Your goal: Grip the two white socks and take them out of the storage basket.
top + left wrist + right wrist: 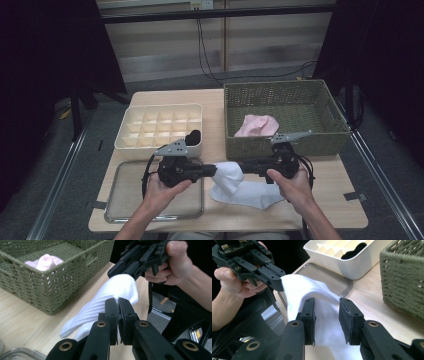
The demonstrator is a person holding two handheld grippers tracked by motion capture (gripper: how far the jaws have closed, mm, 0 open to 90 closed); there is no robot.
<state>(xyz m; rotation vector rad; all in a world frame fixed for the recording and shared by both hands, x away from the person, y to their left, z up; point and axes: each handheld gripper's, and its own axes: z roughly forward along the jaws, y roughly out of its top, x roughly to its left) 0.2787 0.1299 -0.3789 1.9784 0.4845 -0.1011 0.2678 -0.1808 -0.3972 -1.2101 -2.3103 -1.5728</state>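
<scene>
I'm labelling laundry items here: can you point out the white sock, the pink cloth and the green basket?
white sock [250,192]: high view, on its flat lower part.
pink cloth [257,125]: high view, on its middle.
green basket [280,144]: high view, on its front wall.

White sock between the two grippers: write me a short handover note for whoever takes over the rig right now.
Left gripper: jaws shut on the white ribbed sock, holding one end off the table.
Right gripper: jaws apart, the sock's cloth between them but not pinched.
Things: the rest of the sock lies on the light wooden table in front of the green woven basket, which holds a pink cloth. The white divided plastic organiser has one dark item in a front compartment. A clear tray sits near the left hand.
Done: sock picked up at one end.
Left: probably fold or roll it and stow it in the organiser.
</scene>
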